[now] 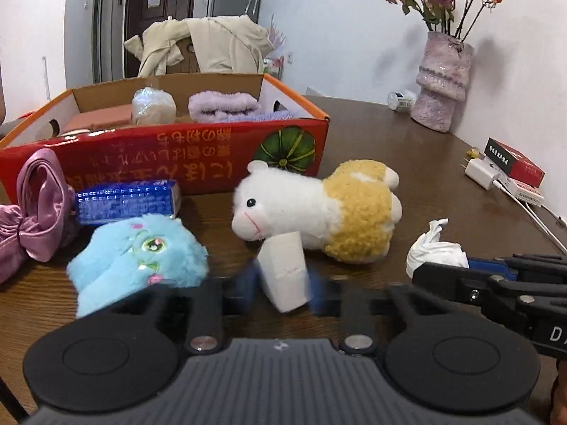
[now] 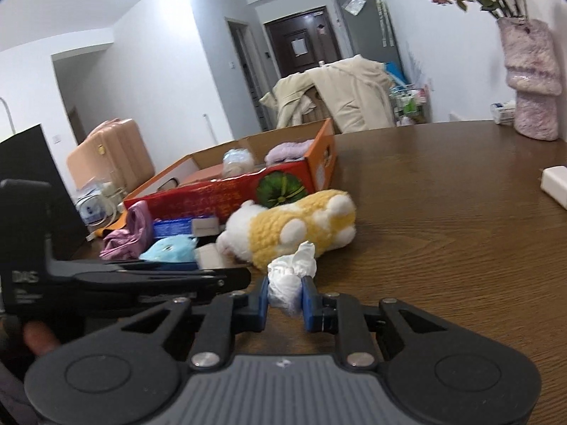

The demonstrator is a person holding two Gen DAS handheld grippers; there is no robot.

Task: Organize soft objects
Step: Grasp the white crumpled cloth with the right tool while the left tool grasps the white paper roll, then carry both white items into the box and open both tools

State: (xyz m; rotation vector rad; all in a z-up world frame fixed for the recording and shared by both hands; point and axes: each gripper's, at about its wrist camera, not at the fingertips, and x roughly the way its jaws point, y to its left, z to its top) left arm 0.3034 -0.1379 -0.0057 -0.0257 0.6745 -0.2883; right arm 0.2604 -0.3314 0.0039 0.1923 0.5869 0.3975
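White crumpled tissue (image 2: 291, 276) clamped in right hand-held gripper (image 2: 285, 295) above brown wooden bench (image 2: 443, 233). White foam block (image 1: 283, 271) pinched in left hand-held gripper (image 1: 283, 283), just beside blue plush (image 1: 138, 258) and yellow-and-white sheep plush (image 1: 319, 209), near red cardboard box (image 1: 159, 156).

We see our left gripper (image 1: 283, 283) and right gripper (image 2: 285, 295) built of matte black linkage arms with blue finger pads (image 2: 309, 304), silver screws, round black discs and a ribbed grey centre plate; white lettering, possibly "DAS", marks one side.
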